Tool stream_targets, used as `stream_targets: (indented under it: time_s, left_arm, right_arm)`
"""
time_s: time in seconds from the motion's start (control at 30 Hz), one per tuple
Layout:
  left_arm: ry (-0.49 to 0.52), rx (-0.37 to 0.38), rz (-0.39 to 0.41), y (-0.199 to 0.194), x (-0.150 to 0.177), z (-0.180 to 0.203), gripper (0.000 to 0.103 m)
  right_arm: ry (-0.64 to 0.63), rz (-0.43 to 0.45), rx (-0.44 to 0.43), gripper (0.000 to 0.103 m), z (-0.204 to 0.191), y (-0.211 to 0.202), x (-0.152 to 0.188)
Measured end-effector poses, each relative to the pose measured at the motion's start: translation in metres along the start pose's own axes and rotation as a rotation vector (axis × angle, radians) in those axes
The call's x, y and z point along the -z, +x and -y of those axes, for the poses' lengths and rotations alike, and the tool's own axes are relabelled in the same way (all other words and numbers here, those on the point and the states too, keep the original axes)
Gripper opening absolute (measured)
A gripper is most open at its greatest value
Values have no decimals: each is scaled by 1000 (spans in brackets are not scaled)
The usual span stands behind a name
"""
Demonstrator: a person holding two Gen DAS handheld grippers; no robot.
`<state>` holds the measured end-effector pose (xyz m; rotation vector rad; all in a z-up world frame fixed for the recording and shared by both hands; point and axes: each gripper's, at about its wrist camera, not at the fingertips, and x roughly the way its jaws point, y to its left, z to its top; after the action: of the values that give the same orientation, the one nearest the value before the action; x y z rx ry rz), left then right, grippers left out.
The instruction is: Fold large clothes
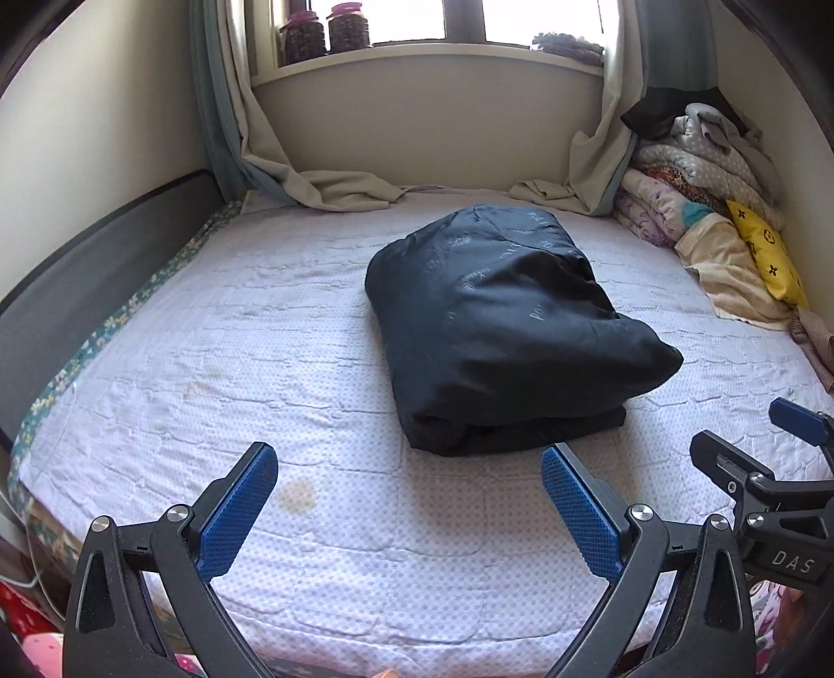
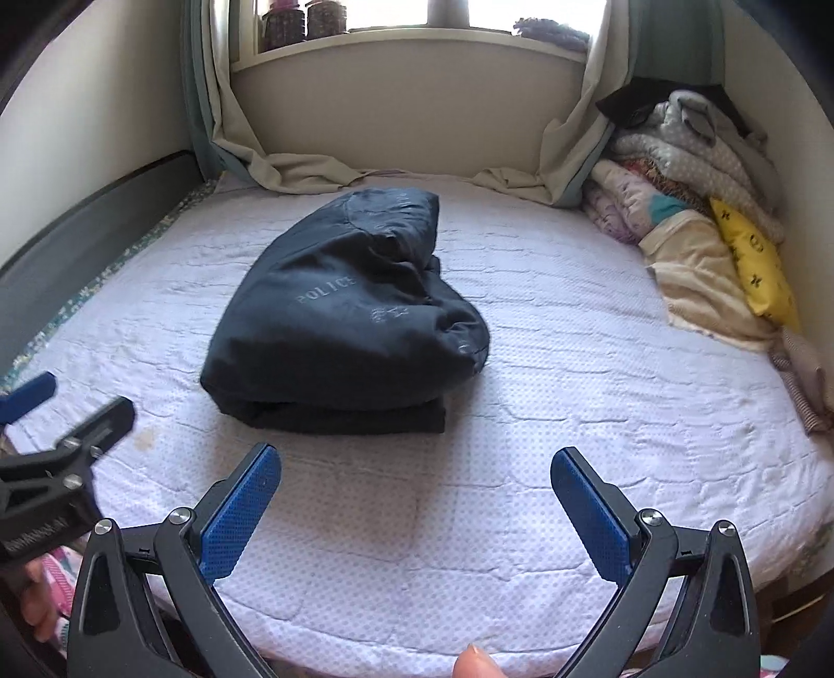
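The left gripper (image 1: 409, 459) is hovering over the near edge of the bed (image 1: 208, 323), its blue-padded fingers (image 1: 240, 511) spread wide with nothing between them, and the right gripper (image 2: 417, 461) is doing the same just beside it, jaws released and empty, pads (image 2: 589, 513) hanging above the pale dotted mattress cover. Just beyond both sets of fingertips, apart from them, the dark navy garment (image 1: 500, 323) is sitting in the middle of the bed as a thick, puffy folded bundle, its layered edges stacked toward the grippers and its rounded top bulging up. The left wrist view is showing it right of centre, with faint scattered lettering too dim to read there; the right wrist view is catching it left of centre and giving the word POLICE across the top panel with a small emblem below. Each camera is also picking up the other tool at its frame edge: the right gripper's black frame and blue tip at the far right of the left view, the left one at the far left of the right view. Only the right view is showing a fingertip (image 2: 477, 662) at the bottom edge. Further out, a heap of bedding (image 1: 698, 172) with a yellow pillow (image 1: 766, 250) is piled in the right corner, curtains (image 1: 271, 156) are draping onto the bed, and jars (image 1: 323, 31) are standing on the windowsill.
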<state>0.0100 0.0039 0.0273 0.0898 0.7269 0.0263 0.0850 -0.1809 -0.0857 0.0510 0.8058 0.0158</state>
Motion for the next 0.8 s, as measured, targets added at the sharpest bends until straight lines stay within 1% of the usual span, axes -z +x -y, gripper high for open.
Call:
stream_targets:
  time_s: [0.07, 0.2, 0.53, 0.8]
  left_arm:
    - [2, 2, 0, 1, 0, 1, 102]
    - [15, 5, -2, 2, 1, 3, 102]
    - [41, 6, 10, 0, 1, 11, 102]
    - [35, 8, 12, -1, 1, 10, 102]
  right_arm:
    - [16, -15, -17, 103, 3, 2, 1]
    - [34, -33, -18, 103, 8, 6, 2]
    - [36, -31, -26, 103, 10, 5, 2]
    - [48, -26, -45, 103, 12, 3, 2]
